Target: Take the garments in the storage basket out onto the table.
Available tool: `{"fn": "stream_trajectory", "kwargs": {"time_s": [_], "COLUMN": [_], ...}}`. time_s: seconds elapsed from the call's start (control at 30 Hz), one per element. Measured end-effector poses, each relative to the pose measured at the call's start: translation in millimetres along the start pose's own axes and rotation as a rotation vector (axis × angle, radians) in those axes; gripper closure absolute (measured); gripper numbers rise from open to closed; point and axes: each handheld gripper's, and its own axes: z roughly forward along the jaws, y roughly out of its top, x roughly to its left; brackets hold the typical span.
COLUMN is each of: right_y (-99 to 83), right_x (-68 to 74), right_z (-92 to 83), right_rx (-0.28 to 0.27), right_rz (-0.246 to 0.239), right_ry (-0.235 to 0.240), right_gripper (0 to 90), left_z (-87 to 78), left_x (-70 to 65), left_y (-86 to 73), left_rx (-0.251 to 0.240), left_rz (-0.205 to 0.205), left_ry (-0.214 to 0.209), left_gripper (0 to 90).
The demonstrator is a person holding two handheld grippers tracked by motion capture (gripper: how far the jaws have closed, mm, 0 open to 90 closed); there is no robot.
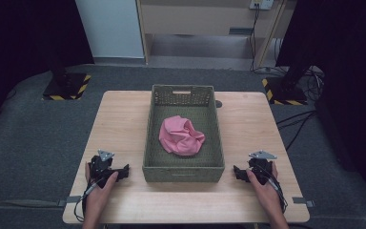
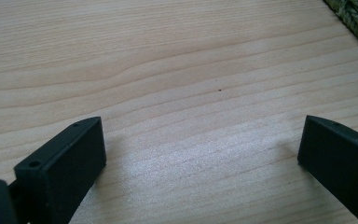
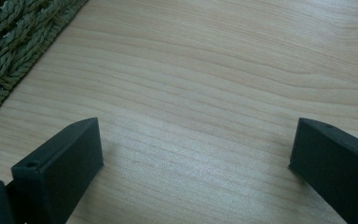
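Pink cloth (image 1: 181, 136) in unlabelled woven basket (image 1: 183, 172)

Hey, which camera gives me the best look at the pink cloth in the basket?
The high view: the crumpled pink cloth lies in full sight inside the green woven basket. The left gripper view and the right gripper view look down at the wooden table and catch just a corner of the basket's weave, with none of the cloth.

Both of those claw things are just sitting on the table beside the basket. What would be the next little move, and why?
Probably lift one gripper, say the right gripper, over the basket rim toward the pink cloth. Both it and the left gripper rest on the table with jaws open and nothing between them, and the crumpled cloth lies inside the basket, the only thing there to pick up.
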Motion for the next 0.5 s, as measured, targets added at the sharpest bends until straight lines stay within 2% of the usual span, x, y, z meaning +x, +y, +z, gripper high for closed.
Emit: {"fn": "stream_trajectory", "kwargs": {"time_s": [0.5], "right_y": [0.3], "right_x": [-0.8], "right_z": [0.1], "right_rx": [0.0], "right_rz": [-0.003], "right_ry": [0.008], "right_gripper": [2.1], "left_z": [0.0], "left_x": [0.1], "left_y": [0.1], "left_rx": [0.001], "left_rz": [0.0], "left_ry": [-0.001], "left_gripper": [0.0]}}
